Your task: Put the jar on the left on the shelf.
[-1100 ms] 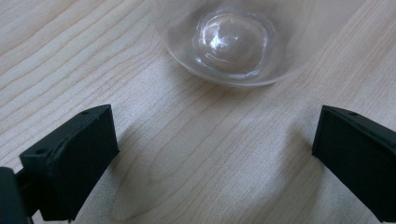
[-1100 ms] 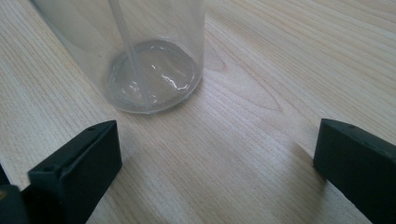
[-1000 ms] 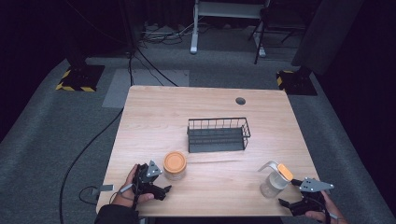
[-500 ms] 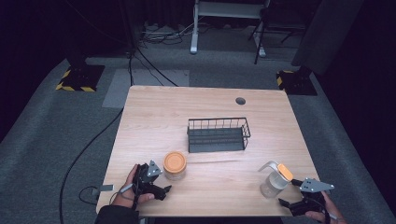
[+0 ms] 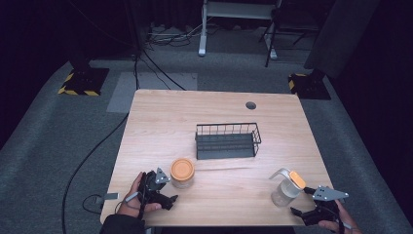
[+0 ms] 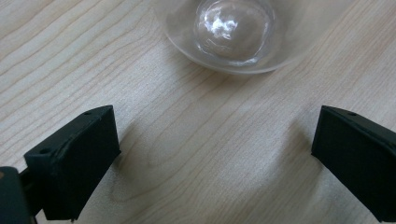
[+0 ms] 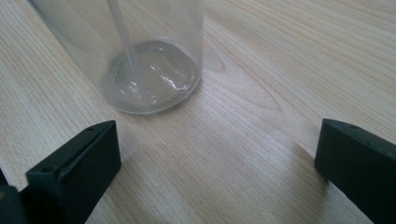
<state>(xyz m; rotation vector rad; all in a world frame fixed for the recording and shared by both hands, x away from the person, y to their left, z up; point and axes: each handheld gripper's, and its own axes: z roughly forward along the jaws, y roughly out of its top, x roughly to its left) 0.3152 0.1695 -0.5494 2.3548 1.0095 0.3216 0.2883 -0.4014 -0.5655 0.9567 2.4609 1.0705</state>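
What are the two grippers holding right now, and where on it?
Nothing. The left gripper is open beside the orange-lidded jar; the right gripper is open just short of the clear bottle. Bare table lies between both pairs of jaws.

Lab or recording studio, not a home. Lone wooden table (image 5: 160, 122) with a cable hole (image 5: 251, 105) stands on grey carpet (image 5: 58, 141) in a dark room. Black cables (image 5: 92, 151) run over the floor past the table's left edge. Yellow-black striped stand bases (image 5: 80, 80) sit beyond both far corners. White metal frame (image 5: 238, 14) at the back.
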